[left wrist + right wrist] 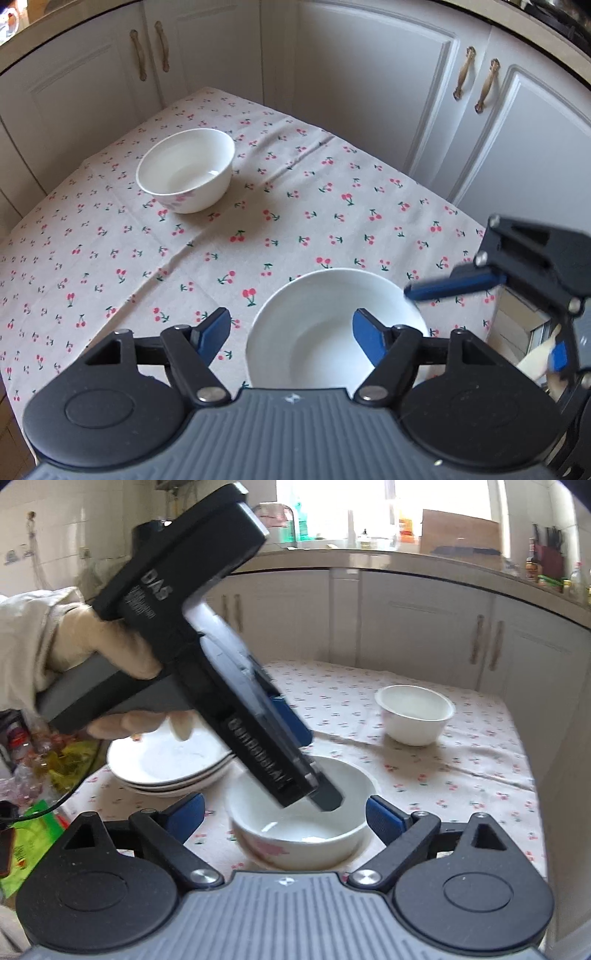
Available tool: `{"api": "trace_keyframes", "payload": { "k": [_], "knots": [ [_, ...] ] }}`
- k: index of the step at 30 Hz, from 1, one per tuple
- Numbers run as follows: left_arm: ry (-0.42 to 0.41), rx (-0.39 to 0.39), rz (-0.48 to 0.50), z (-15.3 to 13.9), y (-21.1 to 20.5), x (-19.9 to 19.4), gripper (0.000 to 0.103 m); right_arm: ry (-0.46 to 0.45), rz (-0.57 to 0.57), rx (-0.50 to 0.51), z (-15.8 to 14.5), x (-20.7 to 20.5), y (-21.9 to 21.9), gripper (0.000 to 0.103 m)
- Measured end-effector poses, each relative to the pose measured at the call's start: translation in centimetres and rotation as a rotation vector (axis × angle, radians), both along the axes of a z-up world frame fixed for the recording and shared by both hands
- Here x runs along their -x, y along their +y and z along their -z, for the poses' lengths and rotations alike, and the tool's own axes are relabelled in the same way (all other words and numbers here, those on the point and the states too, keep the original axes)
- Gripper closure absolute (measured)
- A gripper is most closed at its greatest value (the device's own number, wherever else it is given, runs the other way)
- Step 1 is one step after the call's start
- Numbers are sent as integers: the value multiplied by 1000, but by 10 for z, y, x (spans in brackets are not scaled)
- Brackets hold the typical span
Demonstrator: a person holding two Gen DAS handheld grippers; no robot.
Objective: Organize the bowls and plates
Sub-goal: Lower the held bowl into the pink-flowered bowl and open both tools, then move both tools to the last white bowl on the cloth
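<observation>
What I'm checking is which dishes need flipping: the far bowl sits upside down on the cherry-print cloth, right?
Not upside down: the far bowl sits upright, mouth up, on the cherry-print cloth. The left wrist view shows its empty inside.

Table under cherry-print cloth [295, 229], far white bowl [186, 170] upper left, near white bowl [299, 812] bottom centre, stacked plates [166, 764] left of it.

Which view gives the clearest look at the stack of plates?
The right wrist view. There the stack of plates sits at the table's left edge, its layered rims visible under the person's hand. The left wrist view shows no stack, only the far bowl and the near bowl.
</observation>
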State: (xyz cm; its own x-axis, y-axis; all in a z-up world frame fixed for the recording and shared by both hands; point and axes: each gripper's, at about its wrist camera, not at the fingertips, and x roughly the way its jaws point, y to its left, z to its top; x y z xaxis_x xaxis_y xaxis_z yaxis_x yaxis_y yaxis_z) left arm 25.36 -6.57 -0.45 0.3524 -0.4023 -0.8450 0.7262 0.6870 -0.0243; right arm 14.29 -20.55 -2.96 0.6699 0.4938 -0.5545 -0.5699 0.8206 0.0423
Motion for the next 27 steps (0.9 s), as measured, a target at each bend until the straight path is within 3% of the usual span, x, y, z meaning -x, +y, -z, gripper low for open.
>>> {"api": "trace_keyframes", "payload": {
  "k": [7, 14, 27],
  "knots": [
    [-20, 8, -20, -8, 11, 3, 26, 27, -11, 10, 7, 1, 3, 6],
    [-58, 38, -27, -20, 17, -5, 20, -32, 9, 43, -14, -7, -9, 5],
    [-64, 139, -117, -12, 15, -87, 17, -14, 103, 88, -20, -103, -58, 4]
  ]
}}
